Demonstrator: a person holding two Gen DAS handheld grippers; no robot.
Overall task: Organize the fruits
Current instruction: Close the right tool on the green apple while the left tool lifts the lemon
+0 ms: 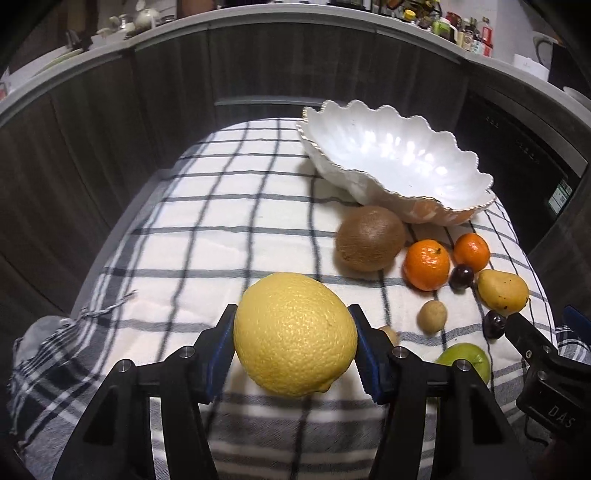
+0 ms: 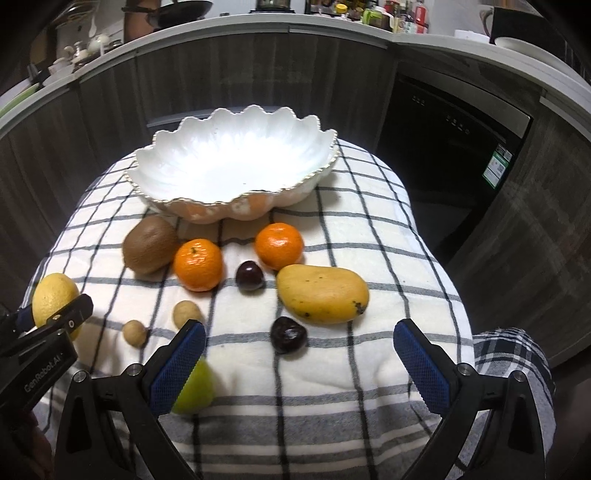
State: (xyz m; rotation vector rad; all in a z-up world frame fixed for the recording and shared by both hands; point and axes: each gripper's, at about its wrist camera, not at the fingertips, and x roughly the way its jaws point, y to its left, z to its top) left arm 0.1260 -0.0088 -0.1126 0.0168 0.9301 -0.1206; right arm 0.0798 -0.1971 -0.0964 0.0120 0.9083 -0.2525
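Observation:
My left gripper (image 1: 291,314) is shut on a large yellow citrus (image 1: 295,332), its blue pads pressing both sides, a little above the checked cloth (image 1: 221,206). An empty white scalloped bowl (image 2: 232,166) stands at the back. In front of it lie a brown kiwi (image 2: 149,249), two mandarins (image 2: 198,264) (image 2: 279,245), a yellow mango (image 2: 321,293), two dark cherries (image 2: 250,276) (image 2: 288,335), two small tan fruits (image 2: 186,312) (image 2: 133,332) and a green fruit (image 2: 195,387). My right gripper (image 2: 299,328) hangs open over the nearer cherry, holding nothing.
The cloth covers a small rounded table with edges falling away on all sides. Dark wooden cabinets (image 2: 258,81) and a black appliance (image 2: 454,147) stand behind. A counter (image 1: 332,14) crowded with bottles and dishes runs along the top.

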